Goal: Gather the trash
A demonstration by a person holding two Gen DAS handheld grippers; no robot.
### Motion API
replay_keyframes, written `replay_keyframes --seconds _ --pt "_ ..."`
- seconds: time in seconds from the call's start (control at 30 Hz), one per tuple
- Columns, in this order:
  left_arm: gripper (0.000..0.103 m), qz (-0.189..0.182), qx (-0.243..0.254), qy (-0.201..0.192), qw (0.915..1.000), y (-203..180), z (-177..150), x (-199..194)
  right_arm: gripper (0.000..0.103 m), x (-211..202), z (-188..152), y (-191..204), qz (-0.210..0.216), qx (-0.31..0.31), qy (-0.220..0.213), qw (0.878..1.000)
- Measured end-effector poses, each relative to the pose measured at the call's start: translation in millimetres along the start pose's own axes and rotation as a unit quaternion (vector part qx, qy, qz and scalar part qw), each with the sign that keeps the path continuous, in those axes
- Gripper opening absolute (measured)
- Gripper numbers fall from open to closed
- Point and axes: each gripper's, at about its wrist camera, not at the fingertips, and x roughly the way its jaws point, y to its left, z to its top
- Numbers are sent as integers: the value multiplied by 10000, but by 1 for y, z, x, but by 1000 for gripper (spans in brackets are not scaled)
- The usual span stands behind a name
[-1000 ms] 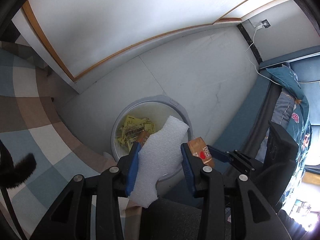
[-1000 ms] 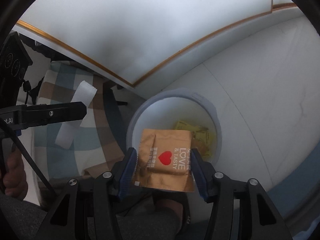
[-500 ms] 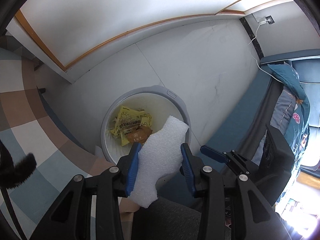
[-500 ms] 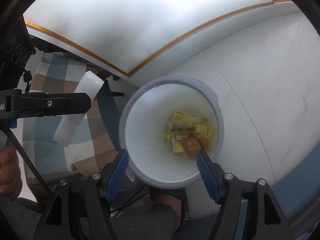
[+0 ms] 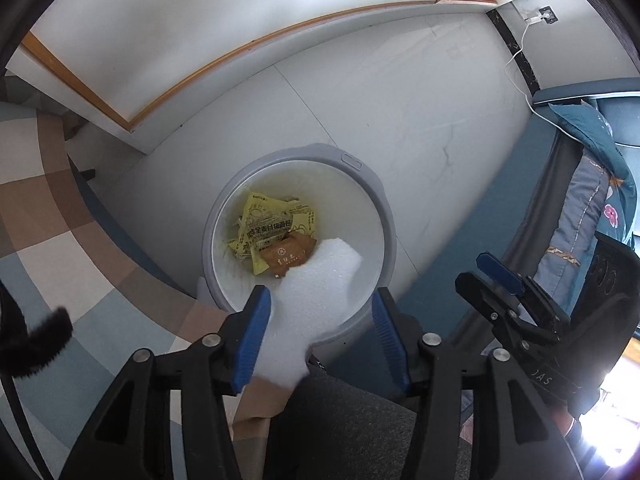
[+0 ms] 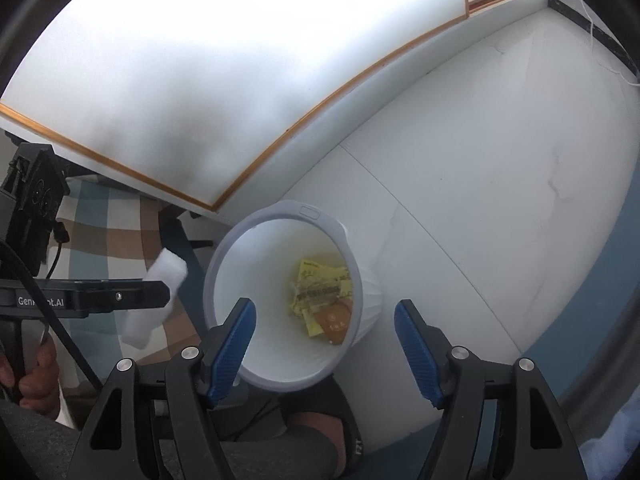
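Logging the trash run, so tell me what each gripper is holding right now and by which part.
Right gripper: nothing. Left gripper: jaws opening around the white foam piece, its lower half between them, no longer clamped.

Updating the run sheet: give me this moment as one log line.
left gripper: jaws opening, foam piece between them over bin | right gripper: open, empty | brown packet, yellow wrappers in bin

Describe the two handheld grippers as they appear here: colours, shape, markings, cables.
Both are black plastic frames with silver screws and two fingers ending in ribbed blue pads. The left gripper shows its blue pads up close; seen from the right wrist, its side bar carries white lettering beginning "Gen" and ending ".AI", with a black cable trailing by the hand. The right gripper has the same build.
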Motion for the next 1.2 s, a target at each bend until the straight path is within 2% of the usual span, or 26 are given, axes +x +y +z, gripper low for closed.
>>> replay_keyframes --seconds 0.17,0.3,0.47,0.63,0.77,0.93,1.0,1.2 --pt "60 52 80 -290 9995 -3 -3 -11 74 -3 0 3 53 28 -50 10000" --pt "75 303 265 -648 9971 -7 -9 -21 79 -8 0 9 153 -19 -64 9999" --pt "82 581 194 -1201 9909 -2 -16 -36 83 -16 -3 21 135 -239 -117 9996" --pt "82 885 3 -1591 9833 7 -25 -53 88 -28 -5 33 245 -405 -209 9987" --pt "83 904 -104 -1774 9799 10 -32 -64 91 -39 -6 40 391 -458 -318 9977" --pt "82 938 -86 -1888 9775 7 -44 -70 96 -49 -7 47 483 -505 -390 9968" --pt "82 957 -66 -1901 9771 6 -47 -71 102 -51 -7 49 541 -496 -392 9965" --pt "83 914 -157 -1901 9774 8 -50 -72 102 -59 -8 54 587 -527 -422 9960"
